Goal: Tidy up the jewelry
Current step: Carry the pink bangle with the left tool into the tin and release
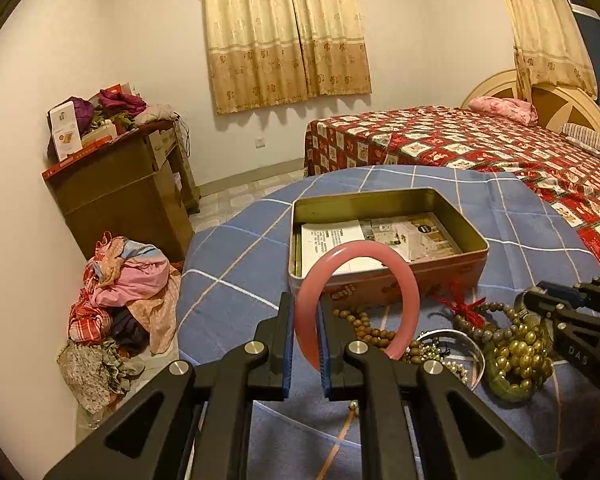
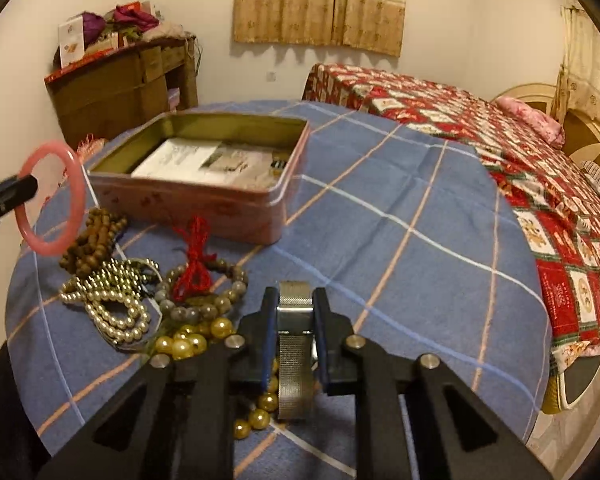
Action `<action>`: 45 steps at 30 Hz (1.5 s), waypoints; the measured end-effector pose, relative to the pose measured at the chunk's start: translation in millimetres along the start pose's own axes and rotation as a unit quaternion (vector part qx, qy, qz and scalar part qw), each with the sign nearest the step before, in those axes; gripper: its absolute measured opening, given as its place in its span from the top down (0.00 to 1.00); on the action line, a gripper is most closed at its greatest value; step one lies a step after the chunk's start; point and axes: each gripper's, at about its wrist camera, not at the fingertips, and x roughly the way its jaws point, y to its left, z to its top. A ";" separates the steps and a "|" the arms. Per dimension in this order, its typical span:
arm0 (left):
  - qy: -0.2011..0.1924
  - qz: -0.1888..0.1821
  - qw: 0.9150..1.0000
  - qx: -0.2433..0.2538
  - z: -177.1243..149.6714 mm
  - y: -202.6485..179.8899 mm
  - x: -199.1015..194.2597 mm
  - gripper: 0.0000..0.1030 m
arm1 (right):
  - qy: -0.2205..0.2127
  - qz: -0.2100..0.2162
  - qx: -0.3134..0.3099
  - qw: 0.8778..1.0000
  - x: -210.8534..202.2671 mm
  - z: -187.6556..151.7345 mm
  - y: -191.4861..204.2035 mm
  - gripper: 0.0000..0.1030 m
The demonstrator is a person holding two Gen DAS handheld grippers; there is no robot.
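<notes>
Pink and glossy, the bangle [image 1: 356,264] stands upright between the pads of the left gripper [image 1: 306,334], whose jaws are nearly closed and clamp its lower left arc; it is lifted off the counter [image 1: 236,264] just in front of the tin box [image 1: 388,240]. From the right wrist view the same bangle [image 2: 66,196] hangs at the far left, clear of the blue checked cloth.

That open rectangular tin box [image 2: 204,200] has pink outer walls and a gold inside, with printed papers [image 2: 204,162] lying flat in it.

On the counter near the box lies the remaining jewelry, close together and partly overlapping: a brown wooden bead string [image 2: 92,240], a pearl necklace [image 2: 112,300], a grey stone bead bracelet [image 2: 216,300] with a red tassel [image 2: 194,256] across it, and large golden beads [image 2: 184,344]. A green bangle [image 1: 508,384] shows under the golden beads in the left wrist view.

At the right gripper [image 2: 296,312] the jaws stand narrow, pads pressed on the 2 sides of a silver mesh watch band [image 2: 296,364], which runs lengthwise between the fingers and rests beside the golden beads.

Behind stand a bed [image 1: 480,152] with a red patterned cover, a brown cabinet [image 1: 120,192] and tan curtains [image 1: 284,32].
</notes>
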 end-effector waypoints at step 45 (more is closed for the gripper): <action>0.012 0.068 0.997 0.022 86.3 -0.4 106.8 0.90 | -0.074 -0.018 -0.074 0.994 53.7 120.2 39.0 0.82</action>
